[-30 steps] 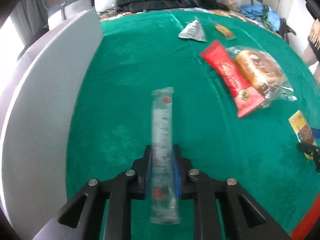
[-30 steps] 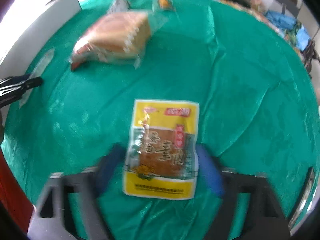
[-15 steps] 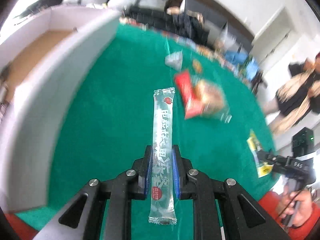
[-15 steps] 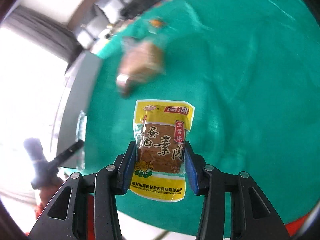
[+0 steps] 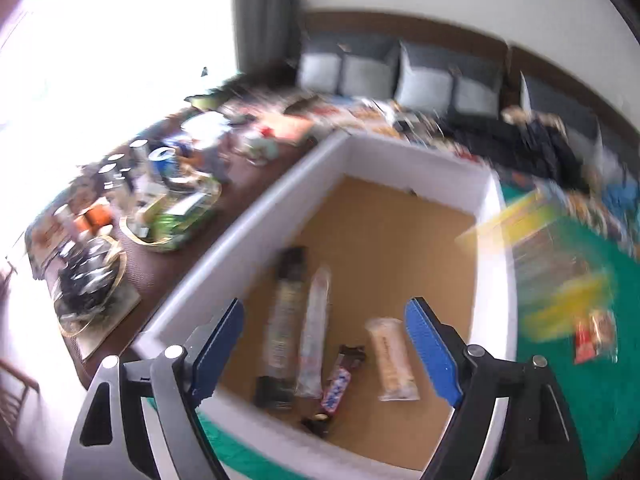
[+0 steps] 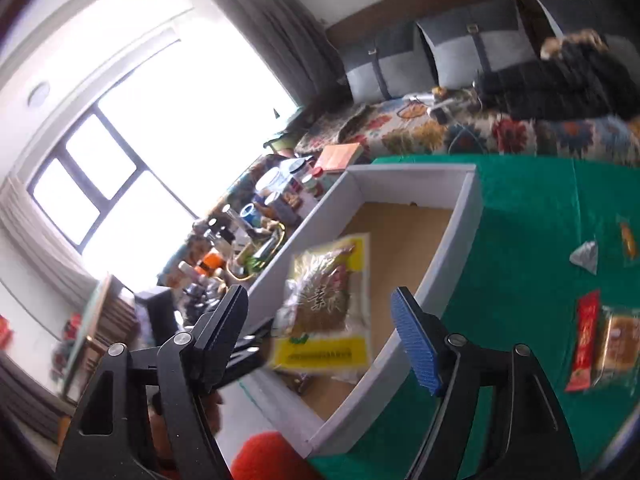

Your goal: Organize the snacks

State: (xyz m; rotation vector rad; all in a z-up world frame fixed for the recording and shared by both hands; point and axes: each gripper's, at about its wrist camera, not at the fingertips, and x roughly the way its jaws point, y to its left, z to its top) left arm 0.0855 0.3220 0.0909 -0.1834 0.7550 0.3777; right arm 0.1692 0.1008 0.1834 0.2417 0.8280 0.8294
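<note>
My left gripper (image 5: 324,312) hovers over the white box (image 5: 420,152), its jaws opening with nothing between the pads. The clear stick packet (image 5: 316,332) lies on the box's brown floor beside a long dark packet (image 5: 286,320), a small chocolate bar (image 5: 338,384) and a beige bar (image 5: 394,360). My right gripper (image 6: 320,296) is also above the box (image 6: 452,240), jaws opening. The yellow meat-snack packet (image 6: 326,304) hangs blurred between its fingers, clear of both pads; in the left wrist view it is a yellow smear (image 5: 552,264) at the box's right wall.
On the green cloth (image 6: 540,220) lie a red packet (image 6: 584,340), a wrapped bun (image 6: 620,340), a silver triangular packet (image 6: 586,258) and a small orange one (image 6: 628,240). A cluttered side table (image 5: 160,208) flanks the box. A sofa (image 5: 424,80) stands behind.
Both grippers rose from the green cloth and swung over the white box. The left let go of the clear stick, which now lies inside. The right opened off the yellow packet.
</note>
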